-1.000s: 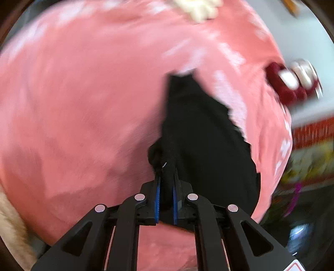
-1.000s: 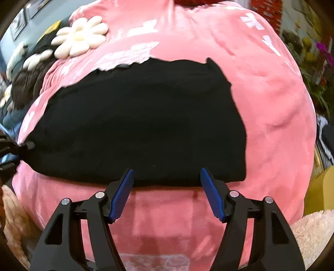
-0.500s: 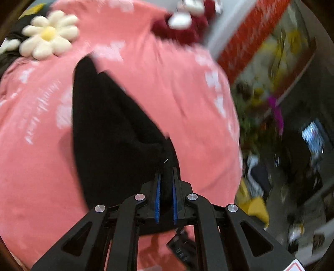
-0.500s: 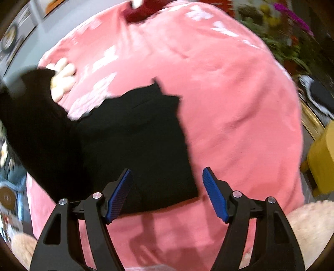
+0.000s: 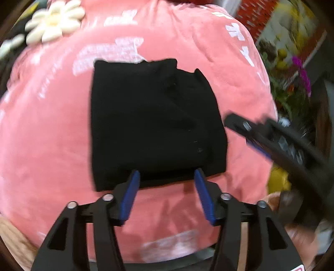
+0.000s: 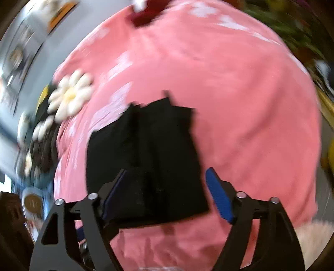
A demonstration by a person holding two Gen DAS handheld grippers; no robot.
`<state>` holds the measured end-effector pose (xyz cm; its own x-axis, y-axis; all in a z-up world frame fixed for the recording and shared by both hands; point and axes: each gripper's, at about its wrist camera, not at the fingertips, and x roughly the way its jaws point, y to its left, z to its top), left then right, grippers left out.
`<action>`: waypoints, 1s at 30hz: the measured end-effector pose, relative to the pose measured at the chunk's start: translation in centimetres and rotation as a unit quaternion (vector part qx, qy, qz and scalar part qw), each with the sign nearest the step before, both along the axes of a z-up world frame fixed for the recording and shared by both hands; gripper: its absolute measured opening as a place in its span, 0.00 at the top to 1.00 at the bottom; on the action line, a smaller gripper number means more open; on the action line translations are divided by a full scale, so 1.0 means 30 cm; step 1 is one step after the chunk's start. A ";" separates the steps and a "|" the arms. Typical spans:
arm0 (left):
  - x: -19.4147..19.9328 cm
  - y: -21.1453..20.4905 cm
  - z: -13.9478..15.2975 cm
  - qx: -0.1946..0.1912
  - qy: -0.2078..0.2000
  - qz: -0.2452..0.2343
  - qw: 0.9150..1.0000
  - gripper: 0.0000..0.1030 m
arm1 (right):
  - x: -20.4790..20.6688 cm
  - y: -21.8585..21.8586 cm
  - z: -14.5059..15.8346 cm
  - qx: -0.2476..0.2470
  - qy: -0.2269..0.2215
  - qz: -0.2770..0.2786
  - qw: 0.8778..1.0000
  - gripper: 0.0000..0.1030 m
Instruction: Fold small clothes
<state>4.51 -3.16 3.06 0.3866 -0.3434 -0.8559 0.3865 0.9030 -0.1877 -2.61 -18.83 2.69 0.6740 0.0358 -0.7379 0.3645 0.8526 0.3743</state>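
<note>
Left wrist view. Black garment [image 5: 154, 123]: folded into a rough rectangle, lying flat on a pink plush blanket [image 5: 48, 129] with pale printed marks. Left tool [image 5: 167, 187]: blue-padded fingers [image 5: 128, 195] spread wide, holding nothing, tips just at the garment's near edge. Right tool [image 5: 269, 139]: enters from the right side, blurred, just beside the garment's right edge; no contact with the cloth can be made out. White daisy-shaped cushion [image 5: 55, 19]: upper left, on the blanket's far edge, well apart from the garment. Flowers and greenery [image 5: 292, 83]: beyond the blanket at right, with a magenta bloom. Yellow object [image 5: 277, 180]: lower right, partly hidden behind the right tool.

Right wrist view (motion-blurred). Black garment [image 6: 146, 158]: folded, on the pink plush blanket [image 6: 240, 104], its near part lying between the fingers. Right tool [image 6: 165, 193]: fingers spread, gripping nothing; the left pad overlaps the cloth in the picture, the right pad [image 6: 219, 200] lies just beside its right edge. White daisy-shaped cushion [image 6: 70, 95]: left of the garment, apart from it. Dark red item [image 6: 146, 14]: at the blanket's far edge, too blurred to name. Cream fluffy fabric [image 6: 313, 235]: lower right corner.
</note>
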 end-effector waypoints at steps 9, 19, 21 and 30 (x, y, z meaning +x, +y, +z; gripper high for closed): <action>0.010 0.087 -0.003 0.021 0.007 0.013 1.000 0.42 | 0.303 -0.003 -0.054 0.001 0.079 0.055 0.995 0.18; 0.044 0.130 0.003 0.022 0.002 0.024 0.999 0.42 | 0.406 0.069 -0.073 0.007 0.087 0.121 0.989 0.92; 0.044 0.136 0.008 0.018 0.005 0.027 0.999 0.42 | 0.368 0.059 0.026 0.004 0.046 0.120 0.992 0.92; 0.055 0.099 -0.010 -0.004 0.026 0.022 0.999 0.39 | 0.256 -0.131 -0.146 0.006 0.110 0.060 0.992 0.87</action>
<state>6.17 -0.20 2.77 0.3571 -0.3347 -0.8720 0.3361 0.9171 -0.2144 5.08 -22.76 -1.68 0.4862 0.1158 -0.8662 0.3343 0.8911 0.3068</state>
